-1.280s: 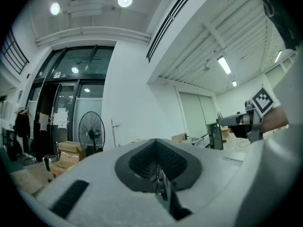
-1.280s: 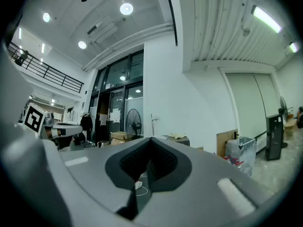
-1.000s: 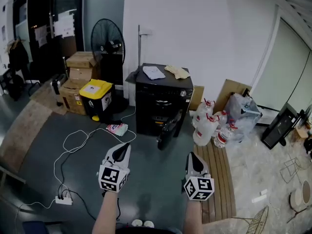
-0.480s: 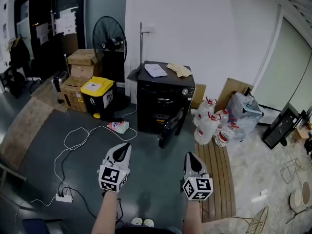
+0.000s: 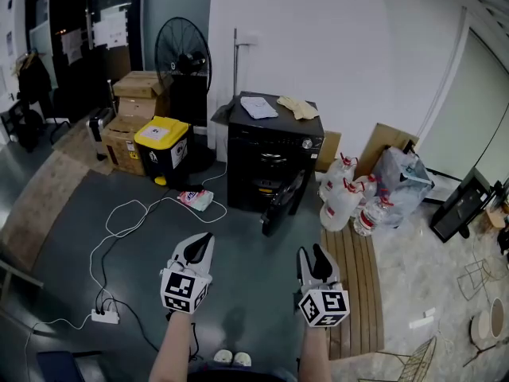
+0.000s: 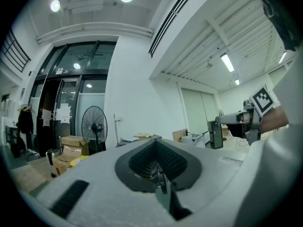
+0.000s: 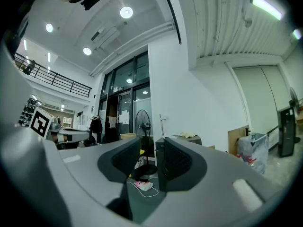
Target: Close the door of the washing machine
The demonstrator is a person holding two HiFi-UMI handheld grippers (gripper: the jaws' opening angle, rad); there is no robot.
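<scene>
The washer (image 5: 274, 161) is black and stands against the white wall (image 5: 318, 38), far from the person. Its door (image 5: 280, 205) is open; it hangs out from the front at an angle, toward the floor (image 5: 238, 293). On top of the washer lie a paper (image 5: 258, 108) and a light cloth (image 5: 301, 108).

To the left of the washer there is a fan (image 5: 183, 58), a bin (image 5: 161, 138) with a yellow lid, and some boxes (image 5: 135, 106). To its right a group of bottles (image 5: 342, 201) stands on the floor. A white cable (image 5: 119, 229) runs in loops over the floor, with a pink pack (image 5: 193, 200) near it.

Both grippers are held level and point toward the washer, well apart from it. The left gripper (image 5: 200, 245) has its jaws pressed together and nothing is in them. The right gripper (image 5: 312, 255) has just been opening its jaws. They now stand partly apart, with a clear gap and nothing between them; through the gap only the floor and the cable show. Neither gripper touches the door.
</scene>
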